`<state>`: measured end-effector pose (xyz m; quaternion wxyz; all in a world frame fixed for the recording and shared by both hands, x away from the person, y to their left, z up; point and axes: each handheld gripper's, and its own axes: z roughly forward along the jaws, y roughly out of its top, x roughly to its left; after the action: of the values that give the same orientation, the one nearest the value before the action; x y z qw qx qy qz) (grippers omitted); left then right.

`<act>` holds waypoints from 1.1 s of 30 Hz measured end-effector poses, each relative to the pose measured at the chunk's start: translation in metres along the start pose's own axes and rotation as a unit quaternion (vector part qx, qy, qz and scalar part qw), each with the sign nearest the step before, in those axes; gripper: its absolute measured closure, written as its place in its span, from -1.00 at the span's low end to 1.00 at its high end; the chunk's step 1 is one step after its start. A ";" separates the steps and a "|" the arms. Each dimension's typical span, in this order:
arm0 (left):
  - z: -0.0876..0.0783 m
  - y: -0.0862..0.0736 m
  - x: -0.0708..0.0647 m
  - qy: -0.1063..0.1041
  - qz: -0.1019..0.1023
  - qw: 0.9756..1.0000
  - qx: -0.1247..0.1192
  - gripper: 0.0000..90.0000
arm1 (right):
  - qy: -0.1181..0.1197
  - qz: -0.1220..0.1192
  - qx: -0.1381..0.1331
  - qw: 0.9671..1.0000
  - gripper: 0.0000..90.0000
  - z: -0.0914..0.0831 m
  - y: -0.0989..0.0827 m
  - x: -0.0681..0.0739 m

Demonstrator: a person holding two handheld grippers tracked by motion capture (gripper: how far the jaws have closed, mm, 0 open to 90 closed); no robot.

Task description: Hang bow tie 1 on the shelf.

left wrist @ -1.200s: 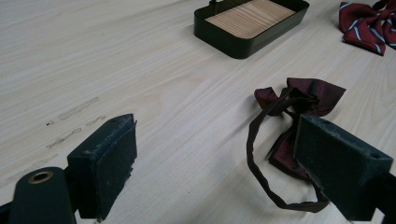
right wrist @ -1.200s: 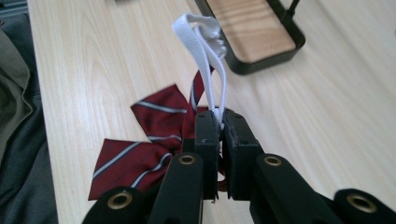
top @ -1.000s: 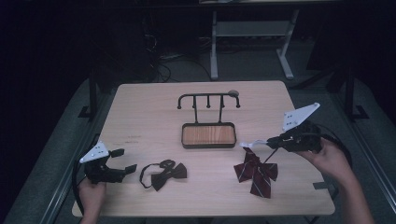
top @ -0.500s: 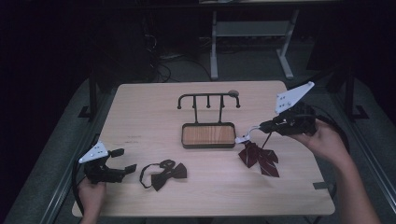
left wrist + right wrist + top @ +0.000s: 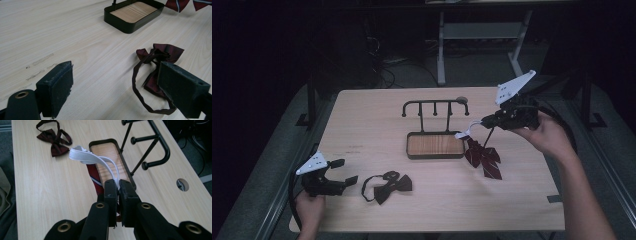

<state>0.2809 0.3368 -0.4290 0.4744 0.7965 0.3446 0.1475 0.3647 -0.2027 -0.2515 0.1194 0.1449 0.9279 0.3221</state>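
Observation:
My right gripper [image 5: 486,121] [image 5: 118,186] is shut on the white strap [image 5: 465,131] [image 5: 95,157] of a dark red striped tie [image 5: 483,156] [image 5: 96,180]. The tie hangs below it, just right of the rack's tray [image 5: 435,145], and its lower end is still at the tabletop. A dark red bow tie [image 5: 388,184] [image 5: 162,53] lies flat near the table's front left. My left gripper [image 5: 344,171] [image 5: 117,82] rests low on the table just left of the bow tie, open, with bare wood between its pads.
A black rack with several pegs [image 5: 435,107] [image 5: 152,140] rises from the wood-floored tray [image 5: 117,21] [image 5: 107,152] at mid-table. A round cable hole [image 5: 182,184] sits behind the rack. Dark floor and a desk frame lie beyond the far edge.
My right gripper has risen and moved toward the rack, lifting the striped tie by its strap from where it lay flat. The left gripper and bow tie have stayed put.

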 end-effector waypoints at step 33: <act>-0.001 0.001 0.000 -0.004 0.003 1.000 -0.002 -0.72 | -0.046 0.048 0.036 0.997 0.88 0.019 0.027 -0.058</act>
<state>0.2806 0.3373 -0.4275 0.4767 0.7972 0.3403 0.1463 0.4295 -0.1913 -0.2418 0.1409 0.2079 0.9244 0.2870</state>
